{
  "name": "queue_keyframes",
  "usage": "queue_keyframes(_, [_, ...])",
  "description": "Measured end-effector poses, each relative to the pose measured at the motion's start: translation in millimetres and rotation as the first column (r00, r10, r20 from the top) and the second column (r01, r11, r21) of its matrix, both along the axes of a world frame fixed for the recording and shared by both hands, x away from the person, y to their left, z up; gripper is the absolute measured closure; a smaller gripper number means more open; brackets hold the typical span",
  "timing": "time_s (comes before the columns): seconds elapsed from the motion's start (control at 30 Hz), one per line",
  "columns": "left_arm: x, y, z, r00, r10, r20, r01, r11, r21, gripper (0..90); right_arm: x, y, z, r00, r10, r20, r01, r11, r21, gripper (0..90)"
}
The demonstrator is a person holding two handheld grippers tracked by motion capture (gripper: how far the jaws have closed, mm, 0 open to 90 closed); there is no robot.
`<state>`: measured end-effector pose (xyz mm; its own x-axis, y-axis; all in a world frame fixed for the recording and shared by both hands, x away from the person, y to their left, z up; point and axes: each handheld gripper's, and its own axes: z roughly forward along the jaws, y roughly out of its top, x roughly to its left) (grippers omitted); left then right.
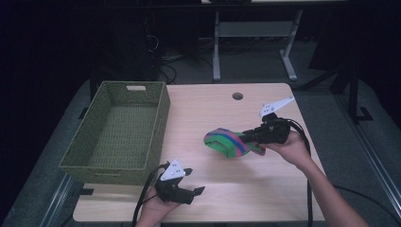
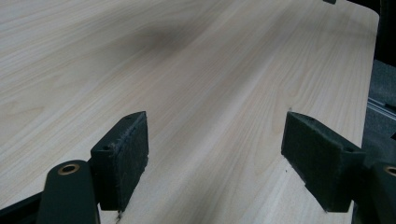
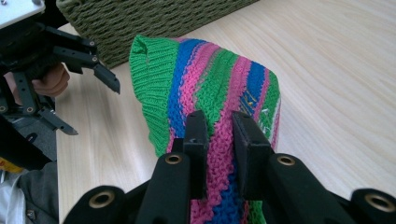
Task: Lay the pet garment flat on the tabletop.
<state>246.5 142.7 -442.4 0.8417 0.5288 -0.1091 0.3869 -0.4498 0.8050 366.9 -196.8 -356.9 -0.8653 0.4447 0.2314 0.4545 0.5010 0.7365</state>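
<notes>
No text, label, brand, number or sign can be read in any of the pictures. The small yellow patch at the lower left edge of the right gripper view is too little and too blurred to tell whether it bears any print.
</notes>
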Motion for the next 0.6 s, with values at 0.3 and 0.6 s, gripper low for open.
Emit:
queue_keyframes(0.3, [0.7, 1.0, -0.6, 1.0000, 0.003, -0.006, -0.003, 1.0000, -0.004, 22.7, -5.1, 2.0, -9.1, 0.9999, 0.006, -0.015, -0.006, 1.000, 0.000, 76.4])
queue_keyframes(0.6, [0.7, 1.7, -0.2, 1.0000, 0.004, -0.004, -0.004, 1.0000, -0.008, 22.7, -12.8, 6.6, -23.2, 0.9994, 0.022, -0.026, -0.023, 0.999, -0.023, 76.4])
